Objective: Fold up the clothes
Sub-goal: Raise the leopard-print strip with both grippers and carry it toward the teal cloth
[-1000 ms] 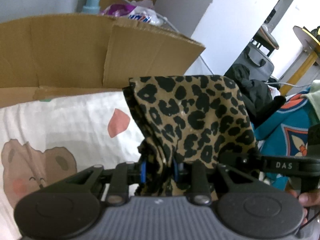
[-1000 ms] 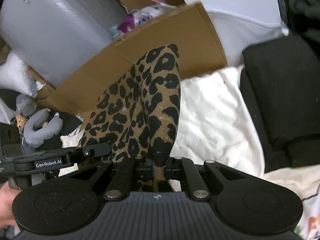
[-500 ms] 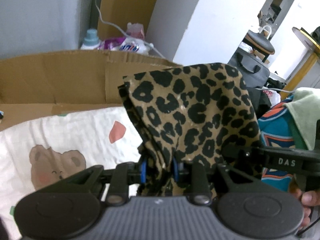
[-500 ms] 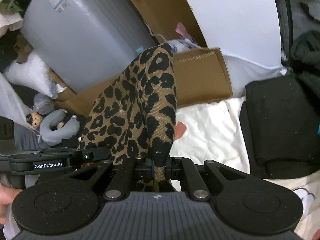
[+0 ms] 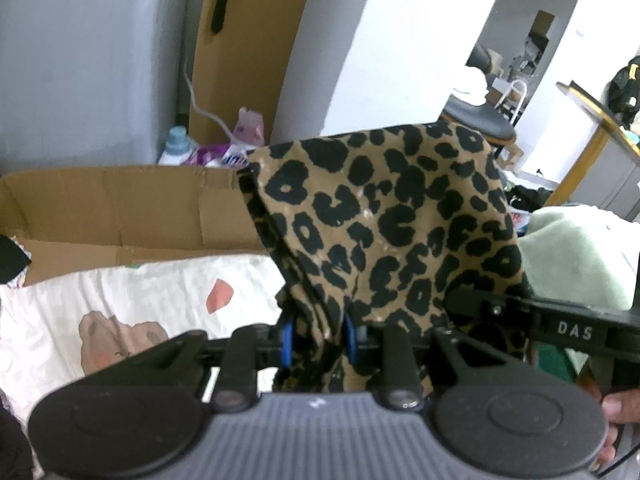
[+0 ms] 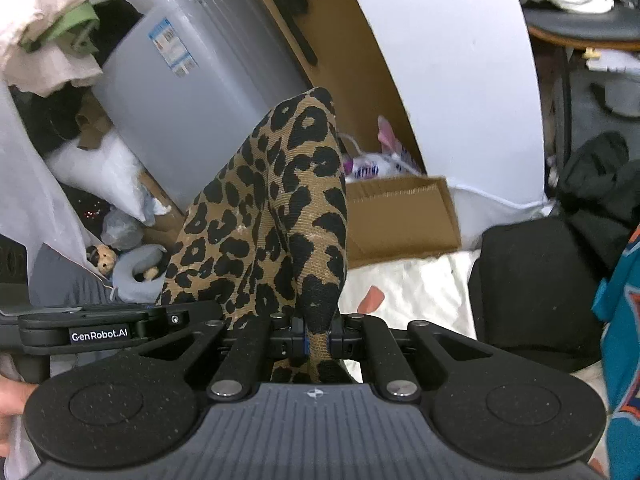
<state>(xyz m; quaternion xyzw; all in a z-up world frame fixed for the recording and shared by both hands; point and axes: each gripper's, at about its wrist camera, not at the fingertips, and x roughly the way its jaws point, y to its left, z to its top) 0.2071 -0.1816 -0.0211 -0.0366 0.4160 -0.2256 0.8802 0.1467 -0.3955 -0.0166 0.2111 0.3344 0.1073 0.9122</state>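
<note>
A leopard-print garment [image 5: 392, 216] hangs in the air, stretched between both grippers above a white bedsheet [image 5: 140, 300] printed with a bear. My left gripper [image 5: 318, 338] is shut on a thick bunch of its fabric between blue pads. In the right wrist view the same leopard-print garment [image 6: 276, 216] rises in a peak, and my right gripper [image 6: 318, 340] is shut on a thin fold of it. Each gripper's body shows at the edge of the other's view. The garment's lower part is hidden behind the gripper bodies.
A flattened cardboard box [image 5: 120, 208] lines the far edge of the sheet. Behind it stand a grey appliance [image 6: 192, 92], a bottle [image 5: 176, 148] and packets. A black folded garment [image 6: 532, 280], a teal shirt [image 6: 620, 320] and a pale green cloth [image 5: 580, 256] lie to the right.
Both grippers have risen together with the leopard-print garment. The bedsheet and cardboard now sit lower in both views, and more of the room behind shows.
</note>
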